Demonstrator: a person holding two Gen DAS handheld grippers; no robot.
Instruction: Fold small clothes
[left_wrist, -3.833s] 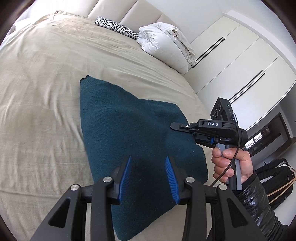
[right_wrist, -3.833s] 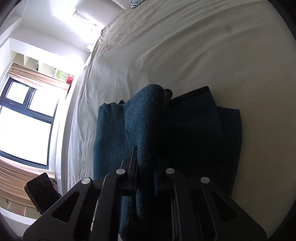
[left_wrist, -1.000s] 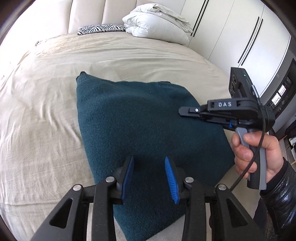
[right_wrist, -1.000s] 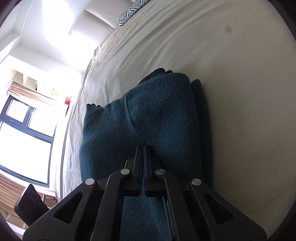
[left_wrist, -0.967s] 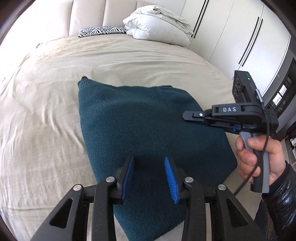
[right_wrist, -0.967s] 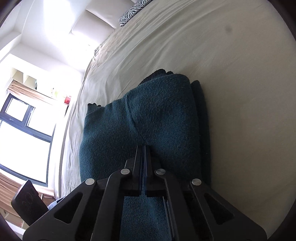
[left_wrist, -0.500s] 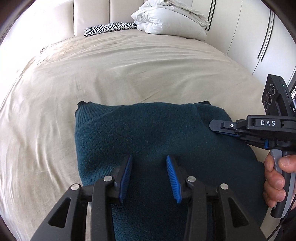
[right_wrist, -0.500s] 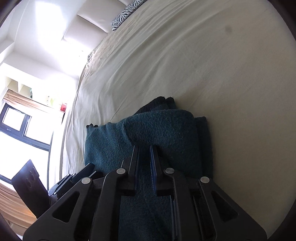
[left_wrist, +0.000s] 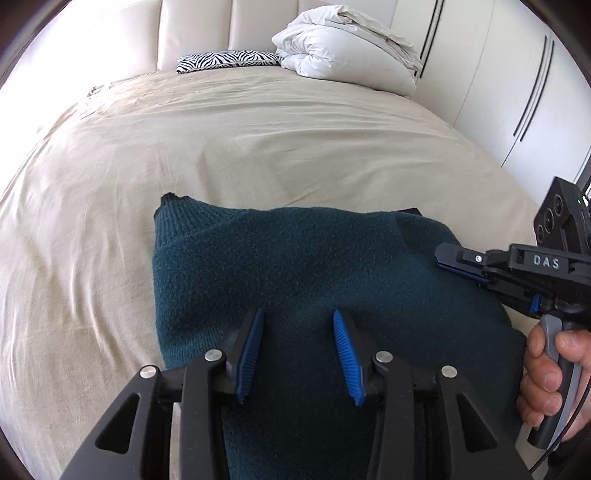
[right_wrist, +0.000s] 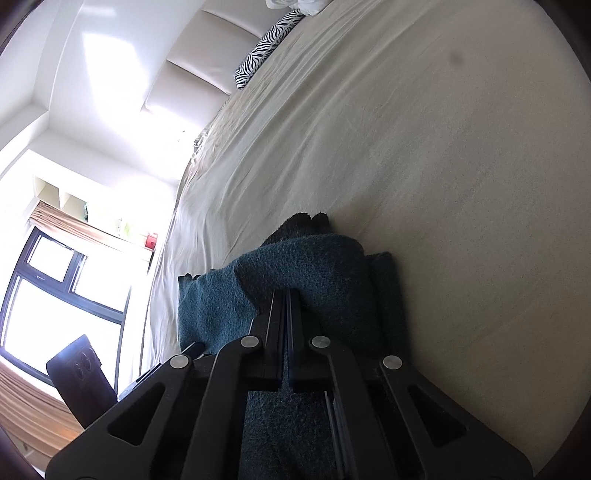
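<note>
The bed (left_wrist: 258, 122) carries all items; its beige sheet is lightly creased. A folded white duvet (left_wrist: 343, 44) sits at the head-end corner next to the wardrobe doors (left_wrist: 491, 74), and a zebra-print pillow (left_wrist: 225, 61) lies just beside it against the padded headboard.

The teal sweater (left_wrist: 295, 266) lies folded near the foot edge of the bed, ribbed hem corner toward the window side, with a rolled fold along its far edge.

The left gripper (left_wrist: 297, 350) hangs above the sweater's near half with its blue pads spread apart and nothing between them.

The right gripper (right_wrist: 285, 299), held in a hand (left_wrist: 550, 376), has its fingers pressed together at the sweater's fold; whether any fabric is pinched between them cannot be told from either view.
</note>
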